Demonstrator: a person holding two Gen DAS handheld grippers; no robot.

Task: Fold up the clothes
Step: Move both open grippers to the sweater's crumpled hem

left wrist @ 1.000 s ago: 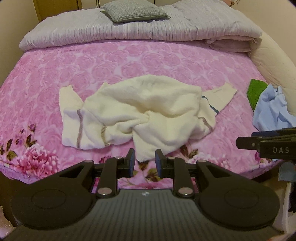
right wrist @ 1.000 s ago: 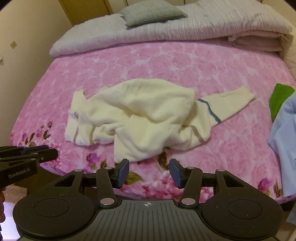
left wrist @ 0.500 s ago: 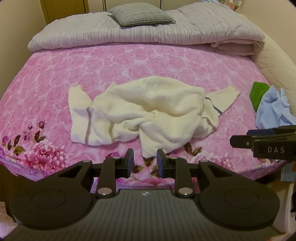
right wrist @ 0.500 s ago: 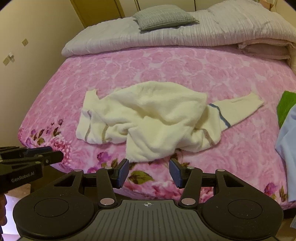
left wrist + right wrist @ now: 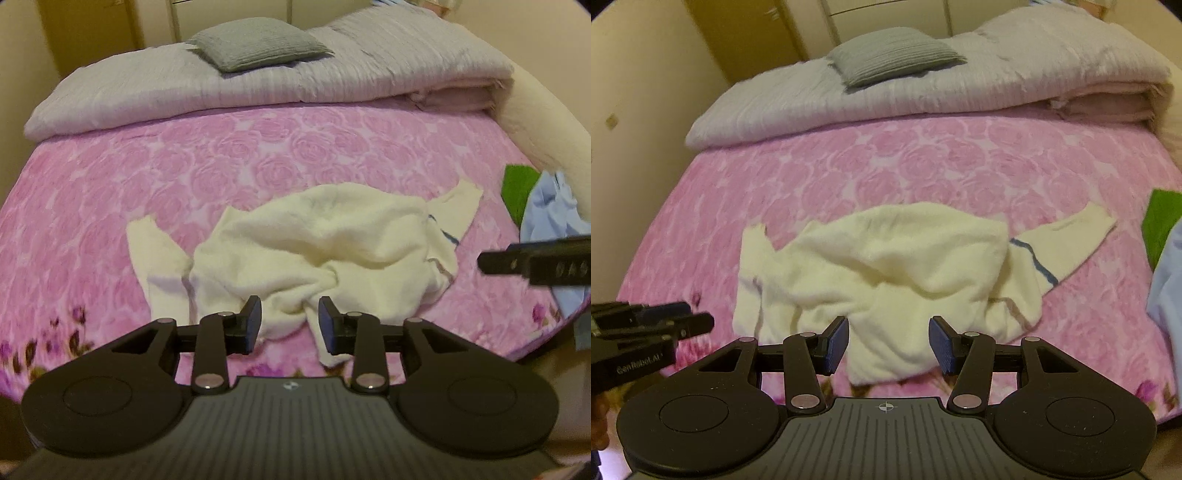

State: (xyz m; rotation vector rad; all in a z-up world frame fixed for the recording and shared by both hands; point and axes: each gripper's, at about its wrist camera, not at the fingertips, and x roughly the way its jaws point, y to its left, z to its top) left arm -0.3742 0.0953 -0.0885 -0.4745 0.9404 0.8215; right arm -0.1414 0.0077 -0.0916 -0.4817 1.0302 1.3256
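Note:
A crumpled cream sweater (image 5: 325,251) (image 5: 894,273) with thin dark stripes on its sleeves lies in a heap on the pink floral bedspread (image 5: 258,155) (image 5: 923,158). My left gripper (image 5: 290,325) hovers over the sweater's near edge; its jaws are opening and hold nothing. My right gripper (image 5: 889,345) stands open above the sweater's near hem, also with nothing in it. Each gripper shows at the side of the other's view: the right gripper (image 5: 535,264) at right, the left gripper (image 5: 650,325) at left.
A light blue garment (image 5: 554,229) (image 5: 1167,288) and a green cloth (image 5: 519,188) (image 5: 1163,221) lie at the bed's right edge. A folded grey quilt (image 5: 258,85) with a grey pillow (image 5: 255,48) spans the far end. A wall stands at left.
Both grippers have moved forward over the bed, so the sweater now lies right under their fingertips. The left jaws have spread wider. The sweater itself has not moved.

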